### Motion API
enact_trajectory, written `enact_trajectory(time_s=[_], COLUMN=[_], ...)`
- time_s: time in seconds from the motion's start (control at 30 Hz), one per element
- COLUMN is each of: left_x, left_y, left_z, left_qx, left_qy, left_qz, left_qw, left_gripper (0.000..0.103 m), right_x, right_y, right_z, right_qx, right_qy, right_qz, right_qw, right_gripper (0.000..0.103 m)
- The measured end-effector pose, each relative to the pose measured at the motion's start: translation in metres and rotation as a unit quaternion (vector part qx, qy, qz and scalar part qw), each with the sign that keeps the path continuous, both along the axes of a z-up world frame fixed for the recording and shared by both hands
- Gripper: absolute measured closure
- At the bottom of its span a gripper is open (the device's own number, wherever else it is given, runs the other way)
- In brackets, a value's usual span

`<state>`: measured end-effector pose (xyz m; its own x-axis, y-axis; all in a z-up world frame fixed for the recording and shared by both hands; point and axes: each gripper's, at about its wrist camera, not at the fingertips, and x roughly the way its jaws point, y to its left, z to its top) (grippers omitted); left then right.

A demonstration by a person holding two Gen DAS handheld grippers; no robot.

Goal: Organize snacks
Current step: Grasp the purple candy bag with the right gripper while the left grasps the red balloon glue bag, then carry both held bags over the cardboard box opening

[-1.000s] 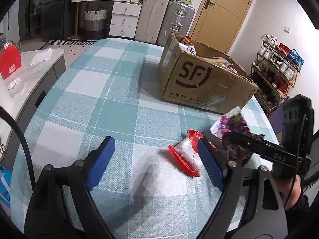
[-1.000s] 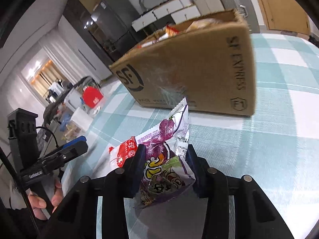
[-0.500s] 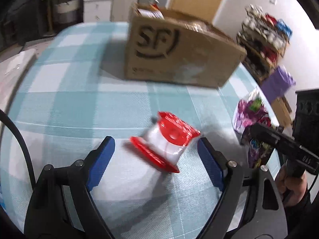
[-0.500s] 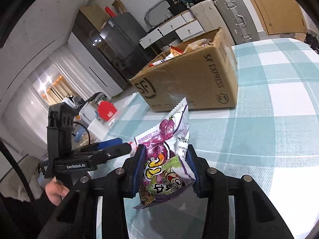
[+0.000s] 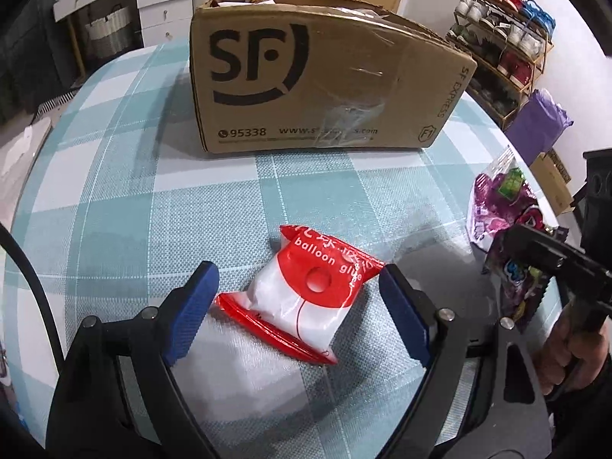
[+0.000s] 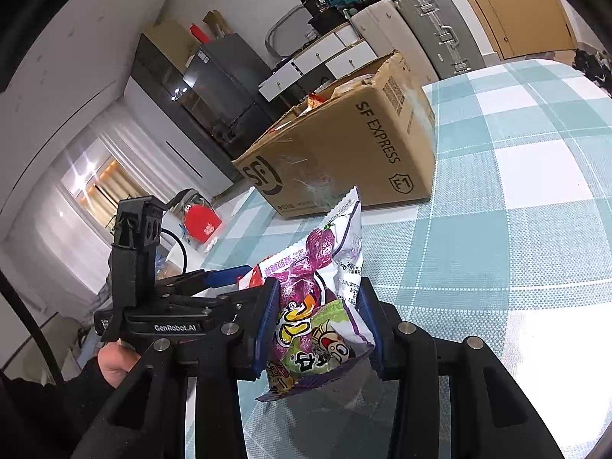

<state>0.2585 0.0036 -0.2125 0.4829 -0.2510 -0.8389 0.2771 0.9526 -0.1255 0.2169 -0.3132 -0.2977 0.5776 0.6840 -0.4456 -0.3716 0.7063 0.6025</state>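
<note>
The left gripper [image 5: 298, 302] stood open around the red-and-white packet [image 5: 306, 298], apparently without contact; the cardboard box [image 5: 317, 76] sat beyond.

Two snack packets are counted: one red-and-white packet [image 5: 306, 298] and one purple packet [image 6: 325, 306]; one cardboard box [image 5: 325, 84], two grippers and two suitcases [image 6: 417, 34] are seen
</note>
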Motion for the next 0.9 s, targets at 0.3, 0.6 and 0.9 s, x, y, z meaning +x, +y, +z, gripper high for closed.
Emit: enact_trajectory(time_s=[0.3,0.6,0.9], left_x=[-0.006,-0.016,-0.031], left_y=[-0.012,-0.018,-0.013], left_z=[0.001,0.009,0.033], left_qx=[0.048,0.062,0.050], left_qy=[-0.016,-0.006,-0.021], left_qz=[-0.021,-0.028,-0.020], left_qw=[0.9985,0.9977,0.9983], left_gripper=[0.044,0.061,0.062], right_x=[0.001,0.001,0.000], right_y=[-0.005,-0.010,-0.010], right_z=[0.000,-0.001,0.004], right_qx=[0.009,0.015,0.004], right_qy=[0.003,0.001,-0.004], right_qz=[0.000,-0.011,-0.023], right_qw=[1.000,1.000,1.000], right_gripper=[0.062,0.062,0.062])
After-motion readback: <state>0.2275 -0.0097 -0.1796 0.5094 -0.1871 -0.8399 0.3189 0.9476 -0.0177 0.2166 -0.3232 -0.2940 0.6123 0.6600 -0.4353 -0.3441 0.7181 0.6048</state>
